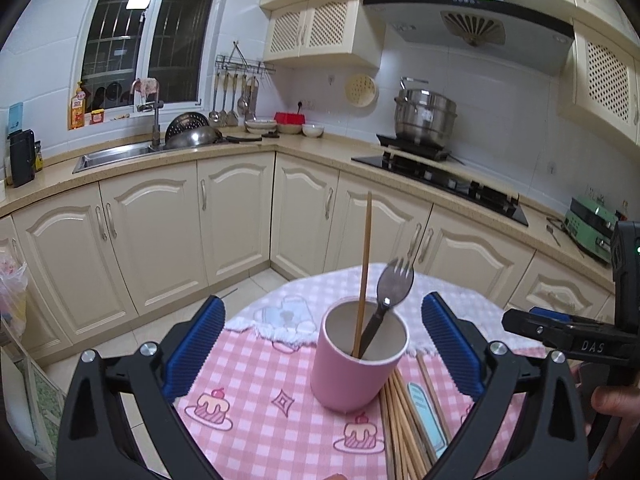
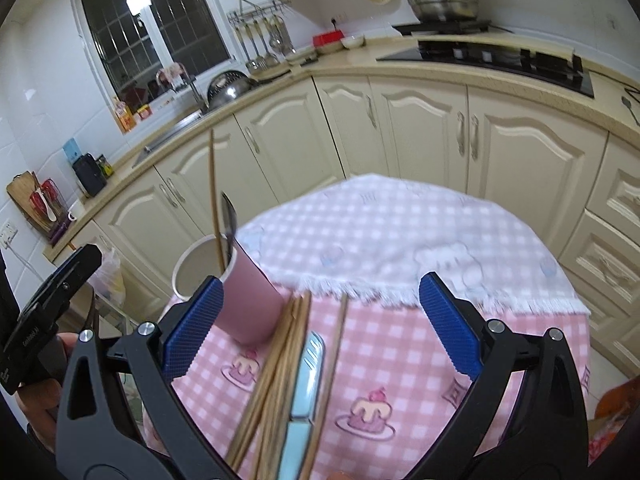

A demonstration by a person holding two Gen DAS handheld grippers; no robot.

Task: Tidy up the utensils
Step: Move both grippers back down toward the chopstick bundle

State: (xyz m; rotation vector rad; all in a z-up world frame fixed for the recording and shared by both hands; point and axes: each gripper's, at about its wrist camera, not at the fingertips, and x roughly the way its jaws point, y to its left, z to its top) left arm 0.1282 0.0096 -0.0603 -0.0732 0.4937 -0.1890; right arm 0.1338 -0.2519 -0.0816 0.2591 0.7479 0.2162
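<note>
- My left gripper (image 1: 324,346) stands wide, its blue pads either side of the pink cup (image 1: 358,356) at lower centre of the left view, touching nothing.
- My right gripper (image 2: 320,320) is also wide and empty; in its view the loose wooden chopsticks (image 2: 276,368) lie between the jaws at lower centre, on the pink checked tablecloth (image 2: 400,360).
- The cup already holds one chopstick (image 1: 365,264) and a dark fork (image 1: 390,292), both leaning, the fork tines up.
- The bundle lies just beside the cup's base, its long axis running from the bottom edge up towards the cup, slightly tilted right in the right view. A pale blue flat utensil (image 2: 306,392) lies alongside, parallel; I cannot tell what it is.
- I judge the step in hand is picking up the next chopstick with the right while the left steadies the cup.
- To do it well I would bring the pads across the sticks' long axis, take only one or two near mid-length, and keep clear of the cup so it does not tip.
</note>
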